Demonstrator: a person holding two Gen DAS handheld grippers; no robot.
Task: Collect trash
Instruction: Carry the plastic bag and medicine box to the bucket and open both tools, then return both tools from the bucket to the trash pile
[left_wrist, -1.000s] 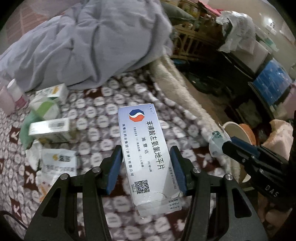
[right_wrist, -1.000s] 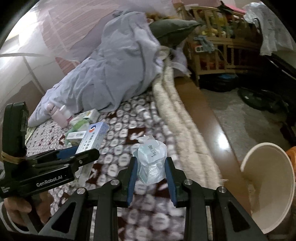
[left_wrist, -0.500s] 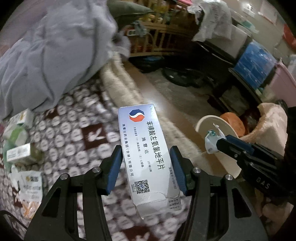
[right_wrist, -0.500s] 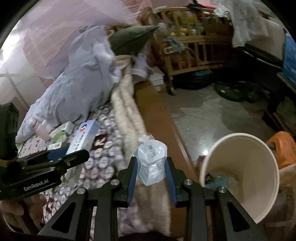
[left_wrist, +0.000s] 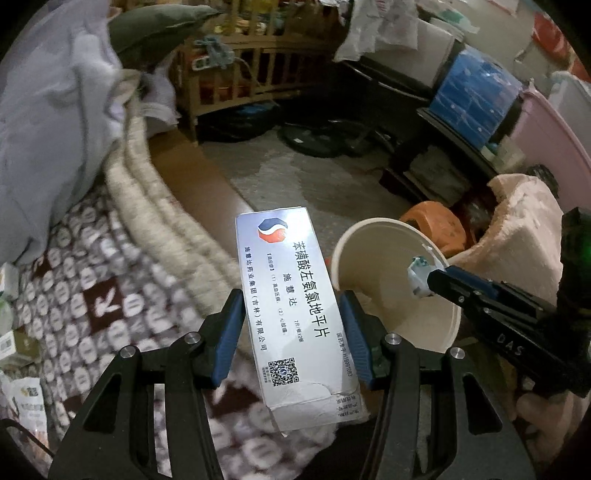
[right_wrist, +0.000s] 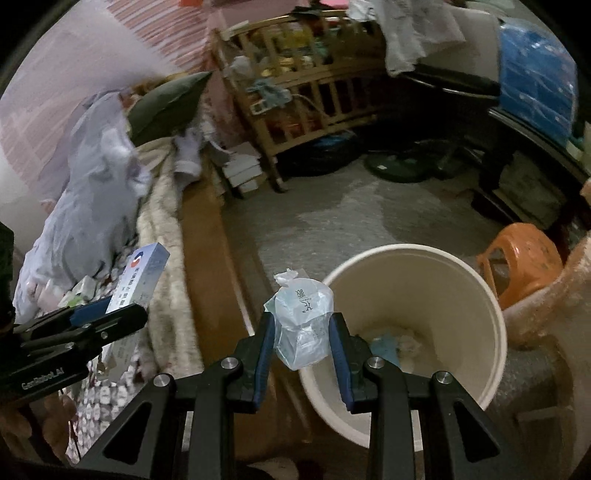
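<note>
My left gripper (left_wrist: 291, 328) is clamped on a white medicine box (left_wrist: 295, 302), its blue pads pressed to the long sides, the printed face up and the torn end toward me. My right gripper (right_wrist: 302, 334) is pinched on a small crumpled clear plastic bag (right_wrist: 301, 319) with dark print on it. Taking the cream waste bucket (right_wrist: 476, 291) on the floor as my mark: the bag hangs at the bucket's near-left rim, and in the left wrist view it sits over the open mouth (left_wrist: 369, 251). The medicine box is just left of the bucket, above the edge of the bed. Some bluish and pale scraps (right_wrist: 391, 343) already lie in the bucket's bottom. Left of the bucket runs the fluffy beige blanket (left_wrist: 155, 206) and the patterned bedspread (left_wrist: 85, 280), with more small cartons (right_wrist: 79, 291) lying on it further left. An orange plastic stool (right_wrist: 524, 262) stands just right of the bucket, and a wooden crib (right_wrist: 306, 99) is well beyond it across the grey floor.
</note>
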